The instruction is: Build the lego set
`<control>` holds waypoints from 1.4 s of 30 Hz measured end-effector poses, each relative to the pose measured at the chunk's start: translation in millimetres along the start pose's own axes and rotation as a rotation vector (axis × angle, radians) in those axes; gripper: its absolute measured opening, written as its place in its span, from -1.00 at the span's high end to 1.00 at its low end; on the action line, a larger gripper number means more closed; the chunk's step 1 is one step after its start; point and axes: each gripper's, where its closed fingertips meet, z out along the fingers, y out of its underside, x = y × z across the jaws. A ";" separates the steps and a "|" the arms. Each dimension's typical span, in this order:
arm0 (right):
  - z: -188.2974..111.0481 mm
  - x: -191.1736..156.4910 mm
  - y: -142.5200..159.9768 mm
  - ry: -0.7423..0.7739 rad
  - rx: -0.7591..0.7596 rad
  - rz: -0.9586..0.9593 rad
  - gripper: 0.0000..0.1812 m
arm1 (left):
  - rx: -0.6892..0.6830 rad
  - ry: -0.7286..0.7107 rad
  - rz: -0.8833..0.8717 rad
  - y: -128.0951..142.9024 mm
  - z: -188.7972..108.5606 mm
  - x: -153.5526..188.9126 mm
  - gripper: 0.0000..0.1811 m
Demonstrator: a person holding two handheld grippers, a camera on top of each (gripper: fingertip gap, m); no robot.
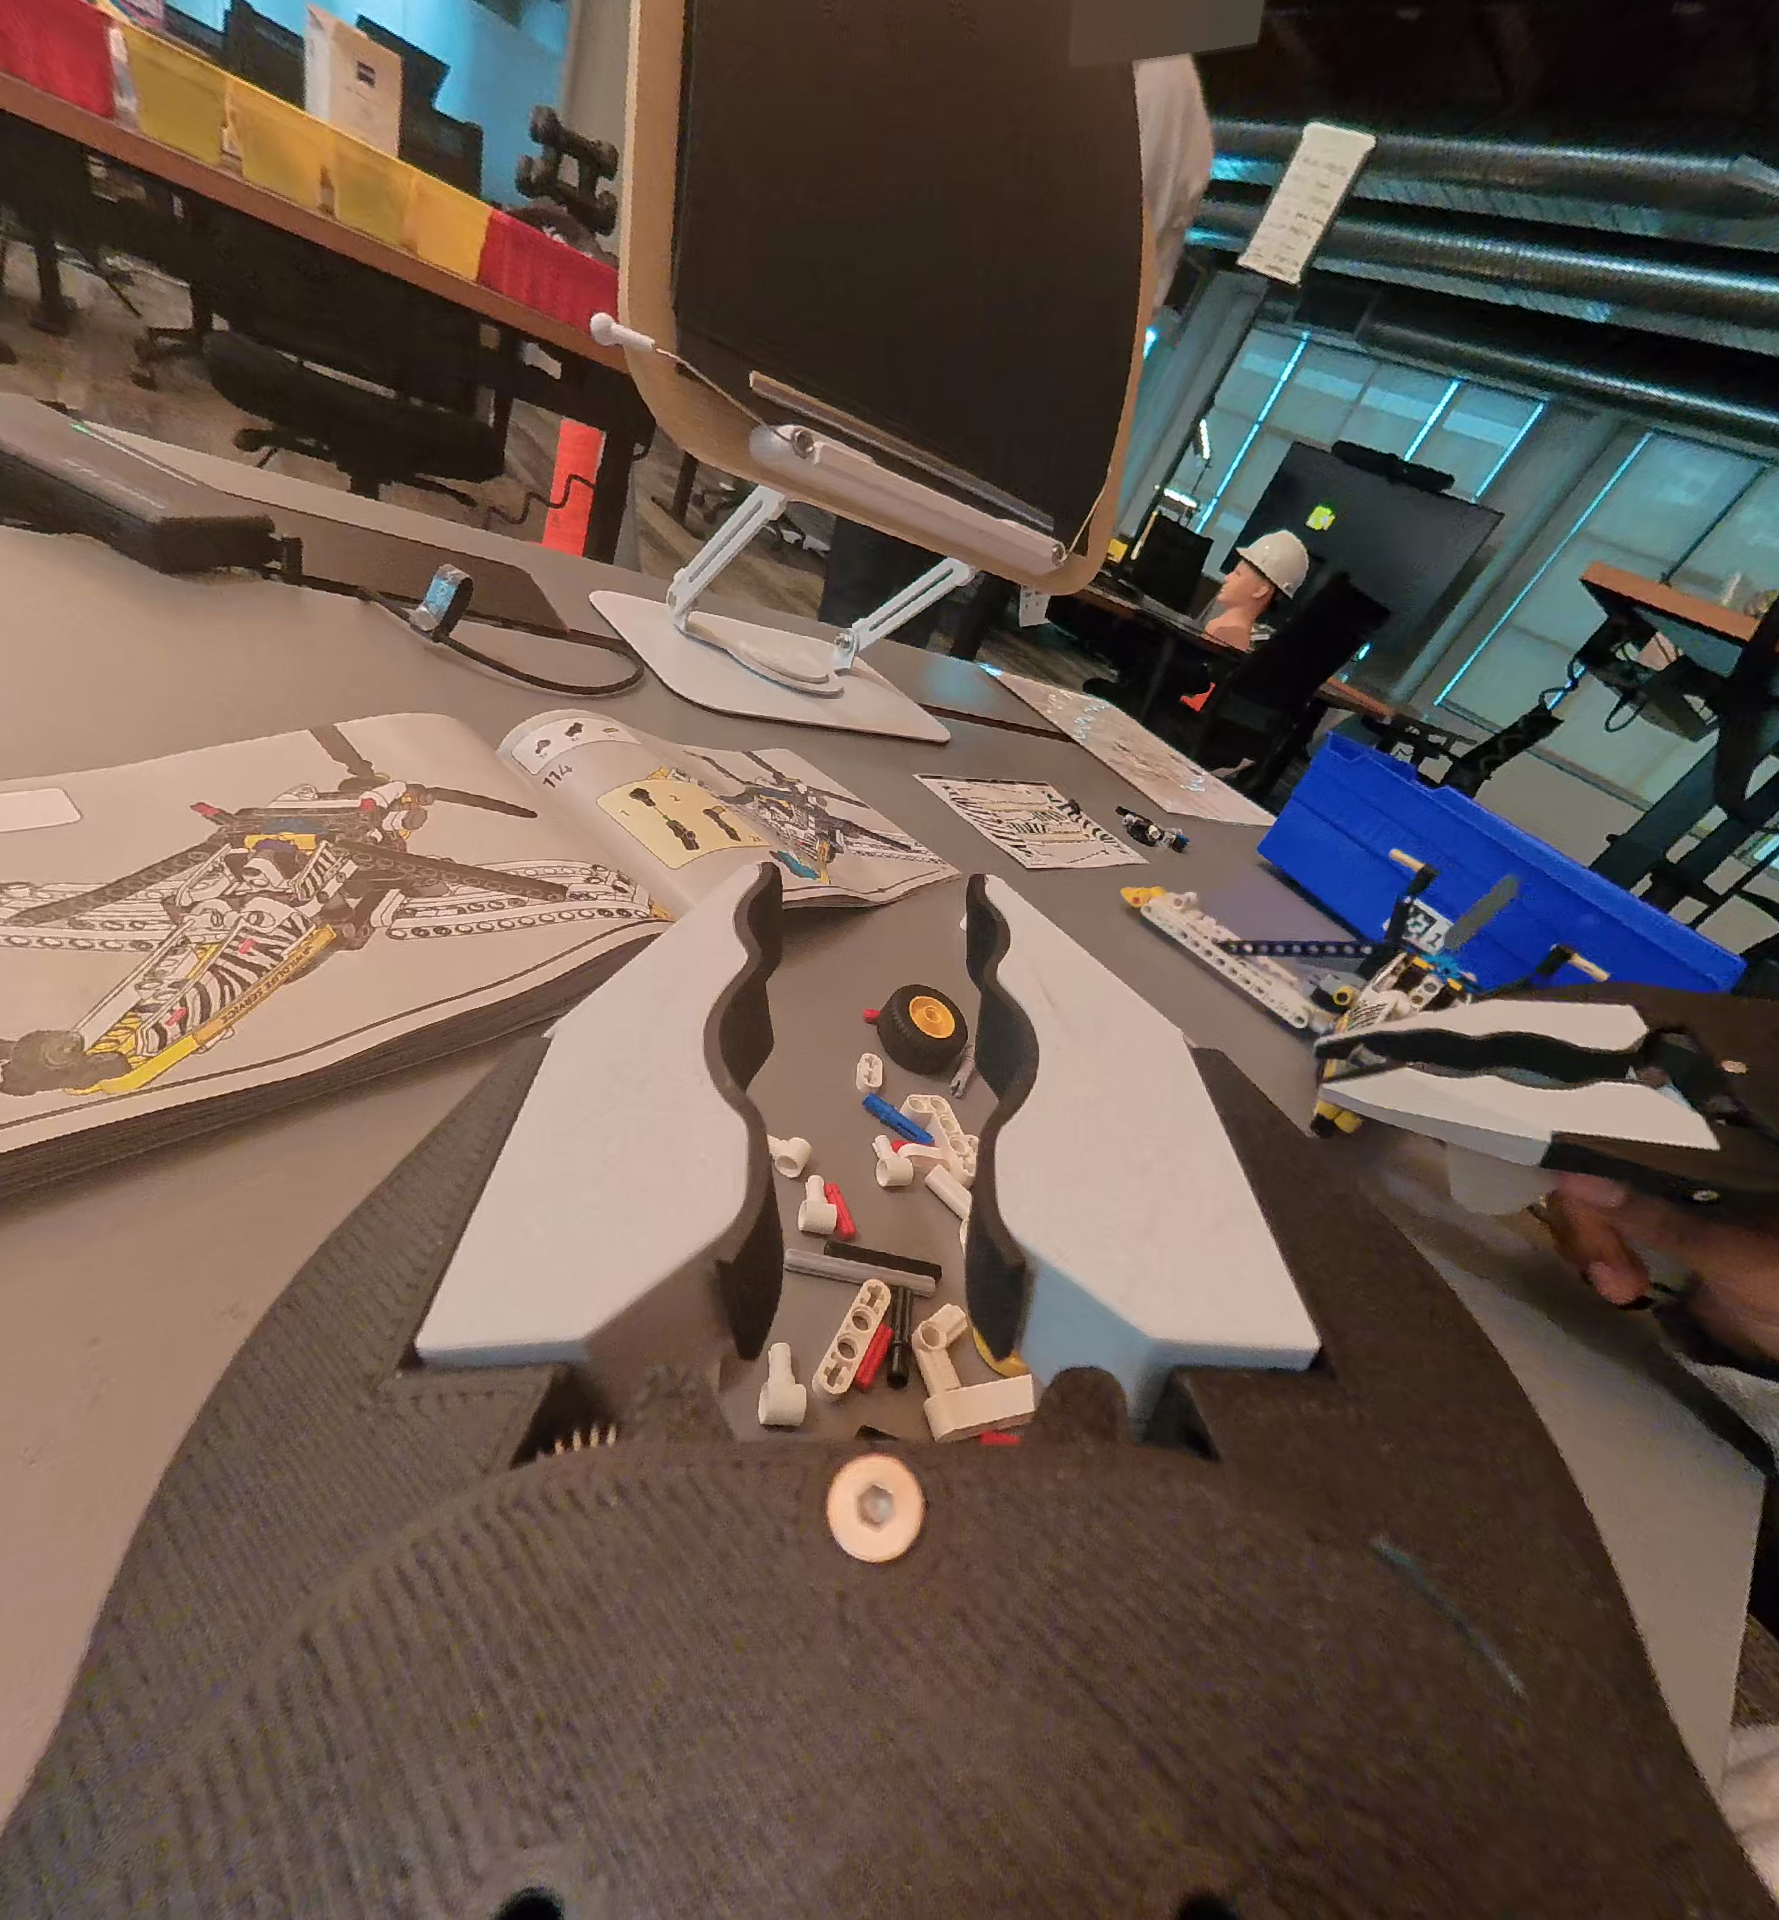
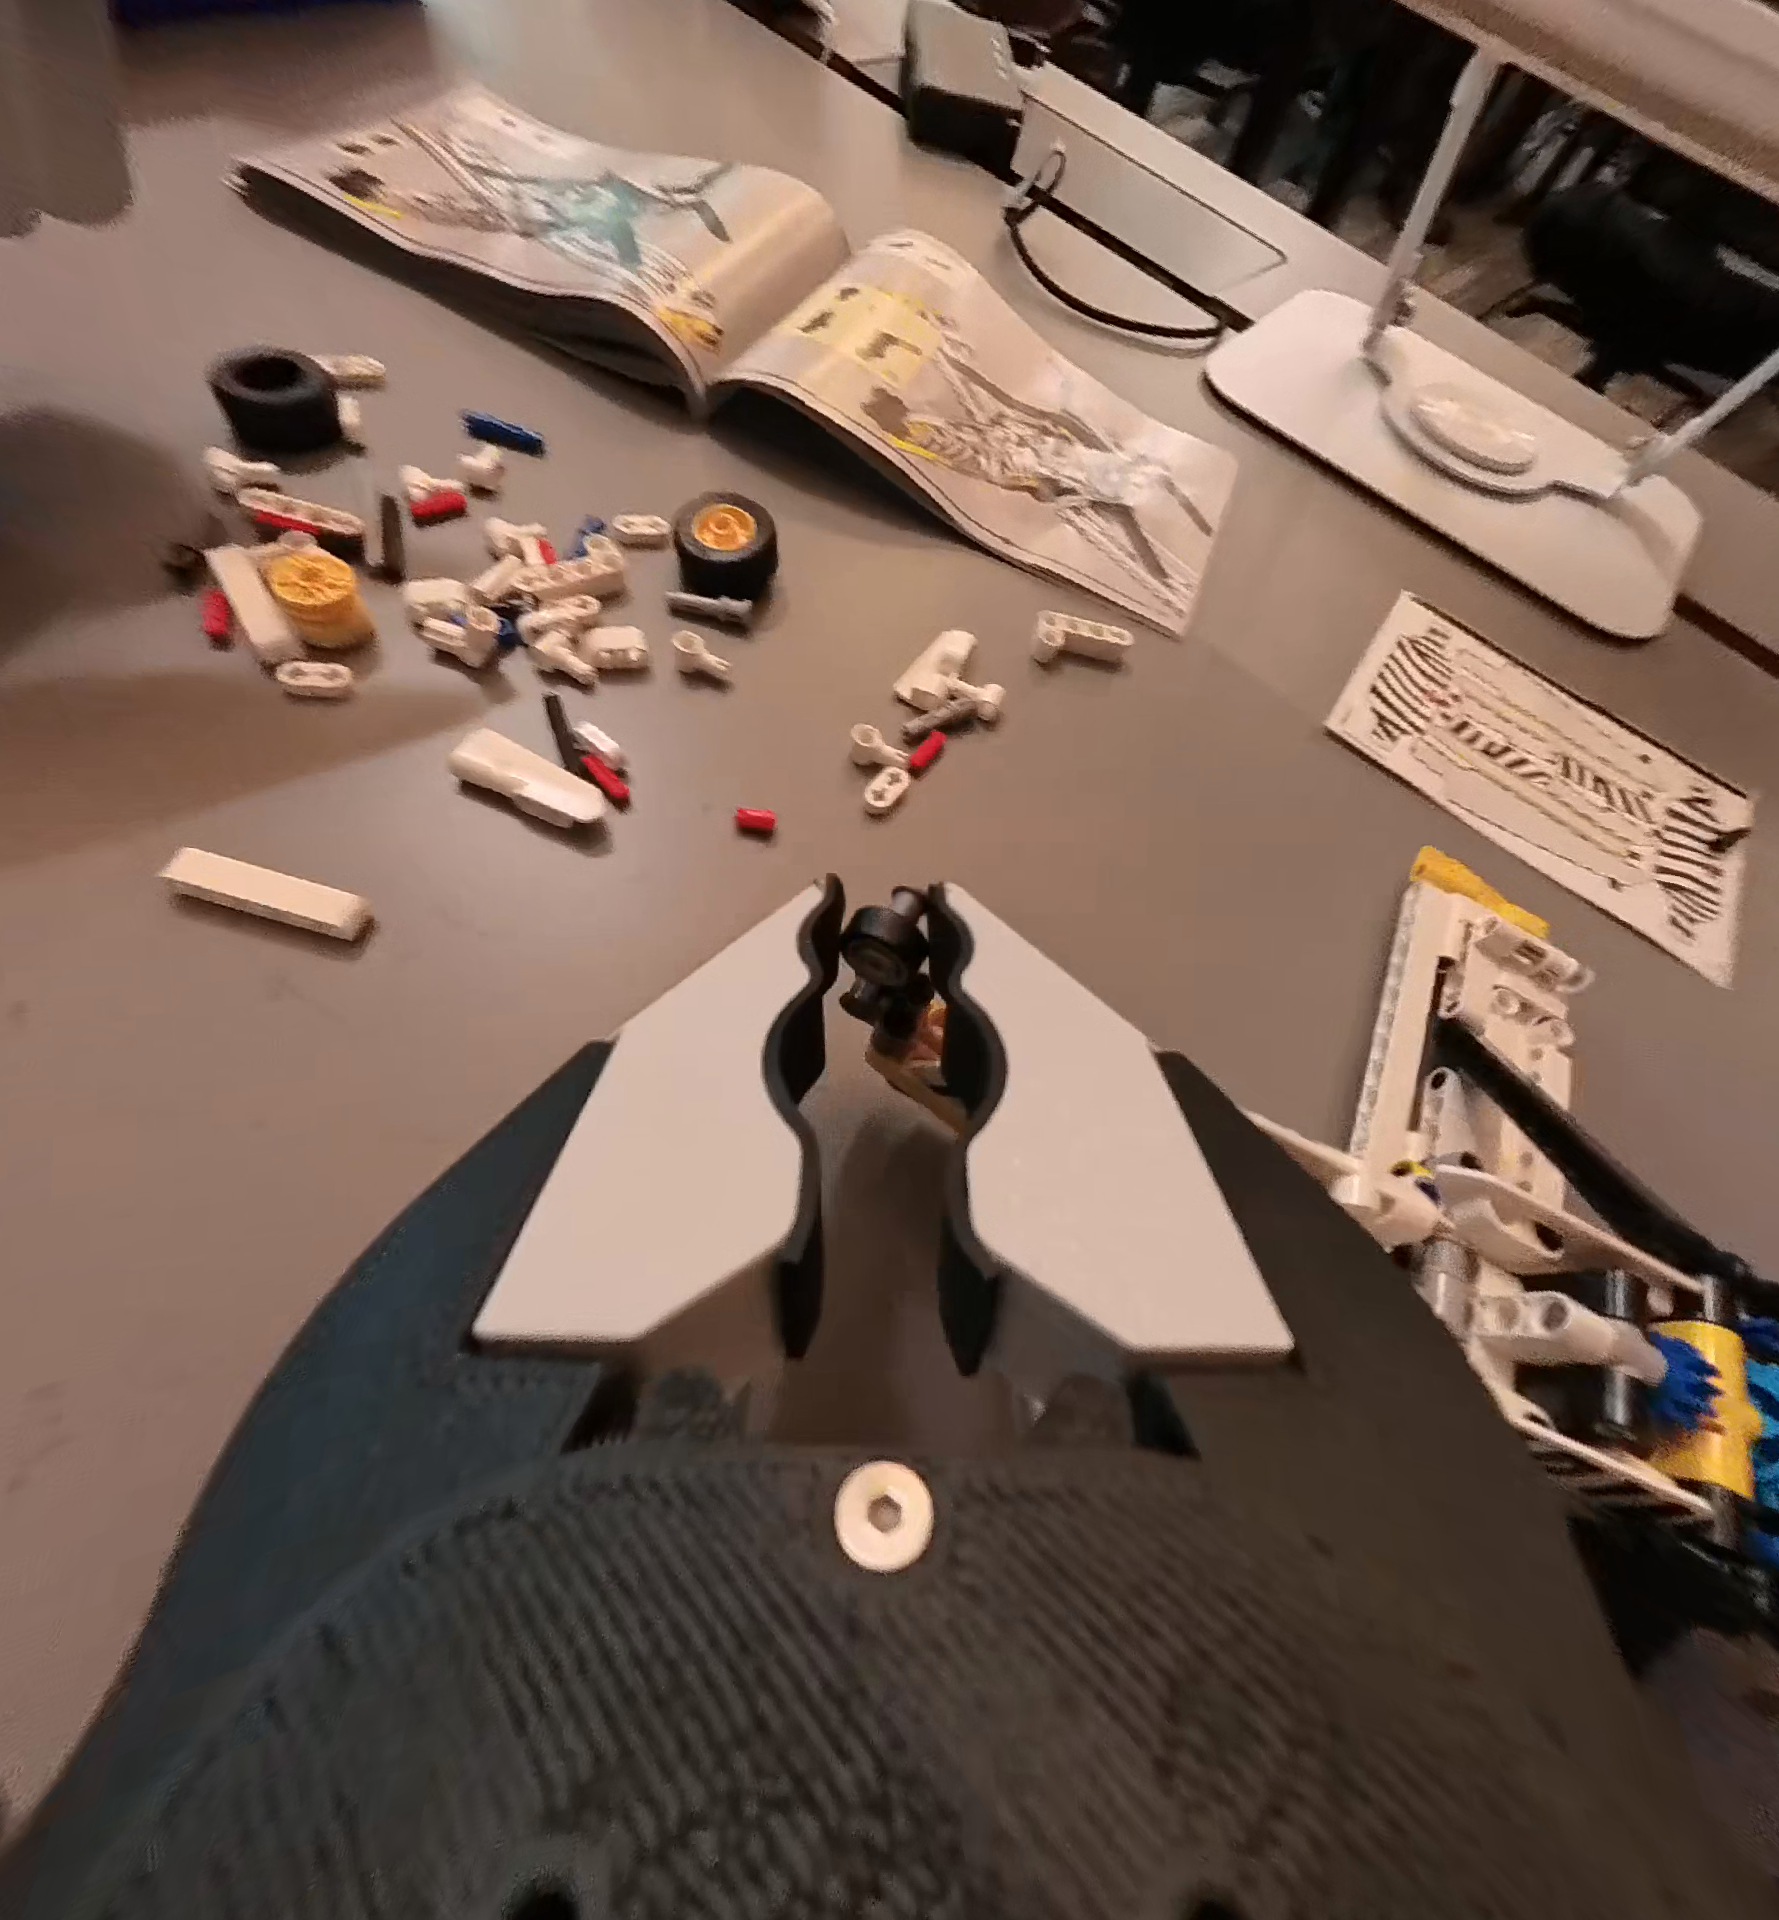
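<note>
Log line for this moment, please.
left gripper: open over loose parts | right gripper: shut on small black piece | model: on table

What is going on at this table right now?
A person is building a lego set with two handheld grippers. The right gripper is shut on a small black pin-and-connector piece, held above the grey table. The left gripper is open and empty, hovering over scattered white, red and blue loose pieces. The open instruction booklet lies behind, and the half-built white beam model sits to the right.
</note>
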 end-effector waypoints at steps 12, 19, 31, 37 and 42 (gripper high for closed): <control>-12.4 -43.9 -6.6 -0.292 0.015 -0.023 0.74 | -0.001 0.001 -0.008 0.2 0.1 -0.7 0.62; -16.6 -38.6 -10.9 -0.271 0.024 -0.034 0.63 | 0.000 0.001 -0.007 0.1 -0.2 -0.5 0.62; -41.1 -128.5 -78.9 -0.469 0.483 0.028 0.68 | -0.053 0.006 -0.038 7.3 7.0 -1.7 0.60; -41.6 -121.6 -74.1 -0.414 0.520 0.009 0.67 | -0.346 -0.055 0.052 33.8 56.8 5.0 0.16; -50.8 -111.6 -75.1 -0.415 0.568 0.061 0.65 | -0.442 -0.223 0.174 25.0 133.5 -27.3 0.02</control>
